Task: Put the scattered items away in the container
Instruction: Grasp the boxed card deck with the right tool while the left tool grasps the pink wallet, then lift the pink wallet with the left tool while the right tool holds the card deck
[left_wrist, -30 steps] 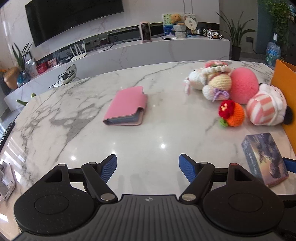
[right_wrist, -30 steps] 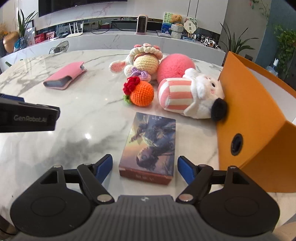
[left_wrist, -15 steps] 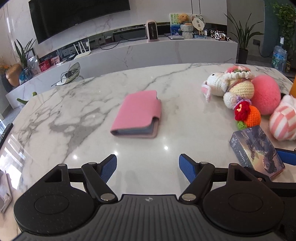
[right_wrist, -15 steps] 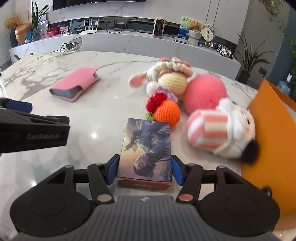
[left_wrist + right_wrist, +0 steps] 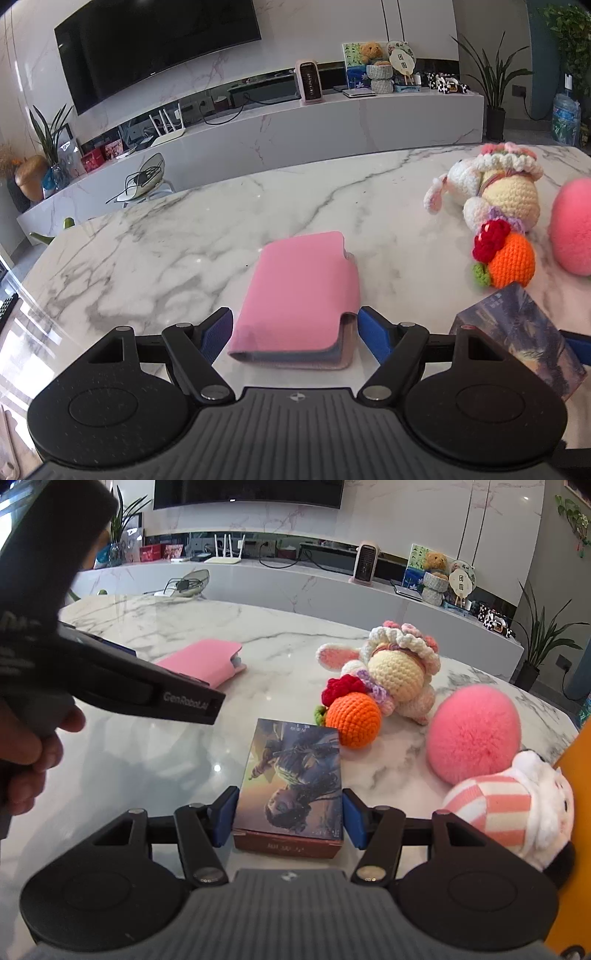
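Between the blue pads of the right gripper [image 5: 288, 818] sits the picture box [image 5: 291, 786], its near end pinched from both sides, flat on the marble table [image 5: 155, 760]. Just beyond its far end lies the orange crochet fruit [image 5: 353, 720] with a red flower on it, touching the crochet bunny doll [image 5: 393, 672] behind; to the right rests the pink pompom ball [image 5: 474, 733], and nearer, at the right edge, the striped plush toy [image 5: 511, 812] leans against the orange container [image 5: 574, 775] (only a sliver of its wall shows here). On the other side, the left gripper [image 5: 295, 334] has its fingers spread around the near end of the pink wallet [image 5: 301, 295]; the pads flank the wallet closely, but I cannot tell whether they touch it. Its spine lies toward the camera, flat on the table. From the right wrist view the left gripper's black body [image 5: 122, 683] crosses the left of the picture above the table, the person's hand [image 5: 33, 753] around its handle. Farther back, past the table's rim, runs a long white sideboard [image 5: 332, 125] with a small heater [image 5: 309, 83] on it, and a dark television [image 5: 159, 44] hangs on the wall.
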`<state>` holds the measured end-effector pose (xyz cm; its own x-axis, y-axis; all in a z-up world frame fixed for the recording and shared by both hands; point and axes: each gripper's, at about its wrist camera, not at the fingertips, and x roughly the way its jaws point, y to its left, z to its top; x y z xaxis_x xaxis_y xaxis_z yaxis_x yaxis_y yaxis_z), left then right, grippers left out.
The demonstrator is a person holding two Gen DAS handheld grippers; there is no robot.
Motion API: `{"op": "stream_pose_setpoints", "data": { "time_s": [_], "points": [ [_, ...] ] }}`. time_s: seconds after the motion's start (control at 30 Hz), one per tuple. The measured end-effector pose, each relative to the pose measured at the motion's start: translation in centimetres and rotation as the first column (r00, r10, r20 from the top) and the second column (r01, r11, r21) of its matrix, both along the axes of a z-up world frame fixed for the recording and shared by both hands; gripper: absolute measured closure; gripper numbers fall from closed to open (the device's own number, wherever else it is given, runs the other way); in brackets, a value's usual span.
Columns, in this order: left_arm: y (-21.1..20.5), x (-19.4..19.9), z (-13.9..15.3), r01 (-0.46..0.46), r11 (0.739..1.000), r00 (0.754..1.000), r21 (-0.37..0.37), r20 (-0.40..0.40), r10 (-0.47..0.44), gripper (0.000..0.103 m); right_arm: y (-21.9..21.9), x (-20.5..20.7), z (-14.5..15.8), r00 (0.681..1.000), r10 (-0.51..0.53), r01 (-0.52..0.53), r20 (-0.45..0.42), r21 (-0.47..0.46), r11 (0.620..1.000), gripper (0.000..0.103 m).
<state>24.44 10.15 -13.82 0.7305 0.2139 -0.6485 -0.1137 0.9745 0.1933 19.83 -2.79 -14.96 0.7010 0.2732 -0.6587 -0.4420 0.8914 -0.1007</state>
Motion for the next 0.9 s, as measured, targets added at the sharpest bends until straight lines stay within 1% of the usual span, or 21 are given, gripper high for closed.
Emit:
{"op": "stream_pose_setpoints", "data": {
  "time_s": [0.07, 0.17, 0.33, 0.43, 0.47, 0.5, 0.53, 0.57, 0.6, 0.63, 0.73, 0.8, 0.9],
  "points": [
    [0.1, 0.4, -0.4, -0.004, 1.0, 1.0, -0.006, -0.001, 0.004, 0.012, 0.1, 0.5, -0.1, 1.0, -0.007, 0.007, 0.003, 0.005, 1.0, 0.042],
    [0.0, 0.5, -0.8, 0.0, 1.0, 1.0, 0.009, 0.014, 0.0, 0.01, 0.2, 0.8, -0.3, 1.0, -0.008, 0.007, 0.013, 0.014, 1.0, 0.042],
    [0.4, 0.8, -0.7, -0.002, 1.0, 1.0, -0.022, 0.015, 0.003, 0.011, 0.1, 0.6, -0.6, 0.999, -0.002, 0.001, 0.035, 0.027, 1.0, 0.042],
    [0.1, 0.5, -0.7, 0.007, 1.0, 1.0, -0.005, 0.023, -0.007, 0.012, 0.1, 0.5, -0.7, 0.999, -0.003, 0.002, 0.041, 0.034, 0.999, 0.042],
    [0.0, 0.4, -0.6, 0.014, 1.0, 0.999, 0.005, 0.028, -0.014, 0.017, 0.0, 0.5, -0.7, 0.999, -0.005, 0.003, 0.04, 0.036, 0.999, 0.042],
    [-0.2, 0.3, -0.6, 0.022, 1.0, 0.999, 0.016, 0.034, -0.022, 0.024, 0.0, 0.5, -0.7, 0.999, -0.006, 0.005, 0.039, 0.038, 0.999, 0.042],
    [-0.6, 0.2, -0.5, 0.033, 0.999, 0.999, 0.032, 0.038, -0.034, 0.028, 0.0, 0.5, -0.7, 0.999, -0.008, 0.007, 0.037, 0.041, 0.999, 0.042],
    [-1.0, 0.1, -0.4, 0.043, 0.998, 0.998, 0.05, 0.037, -0.045, 0.037, -0.1, 0.6, -0.7, 0.999, -0.01, 0.009, 0.035, 0.044, 0.999, 0.042],
    [-1.3, -0.1, -0.4, 0.053, 0.996, 0.998, 0.068, 0.035, -0.056, 0.042, -0.1, 0.6, -0.7, 0.999, -0.013, 0.011, 0.031, 0.048, 0.999, 0.042],
    [-1.7, -0.2, -0.3, 0.063, 0.994, 0.997, 0.086, 0.033, -0.066, 0.043, -0.2, 0.6, -0.7, 1.0, -0.015, 0.014, 0.027, 0.052, 0.999, 0.042],
    [-2.3, -0.7, -0.4, 0.08, 0.991, 0.996, 0.109, 0.021, -0.082, 0.044, -0.3, 0.6, -0.6, 1.0, -0.018, 0.017, 0.016, 0.057, 0.998, 0.042],
    [-2.3, -1.2, -0.3, 0.09, 0.991, 0.996, 0.094, 0.009, -0.092, 0.045, -0.5, 0.5, -0.6, 1.0, -0.019, 0.019, 0.01, 0.059, 0.998, 0.042],
    [-2.0, -2.2, 0.1, 0.094, 0.994, 0.996, 0.062, 0.001, -0.095, 0.053, -0.6, 0.4, -0.5, 1.0, -0.024, 0.024, -0.005, 0.062, 0.998, 0.042]
  ]
}}
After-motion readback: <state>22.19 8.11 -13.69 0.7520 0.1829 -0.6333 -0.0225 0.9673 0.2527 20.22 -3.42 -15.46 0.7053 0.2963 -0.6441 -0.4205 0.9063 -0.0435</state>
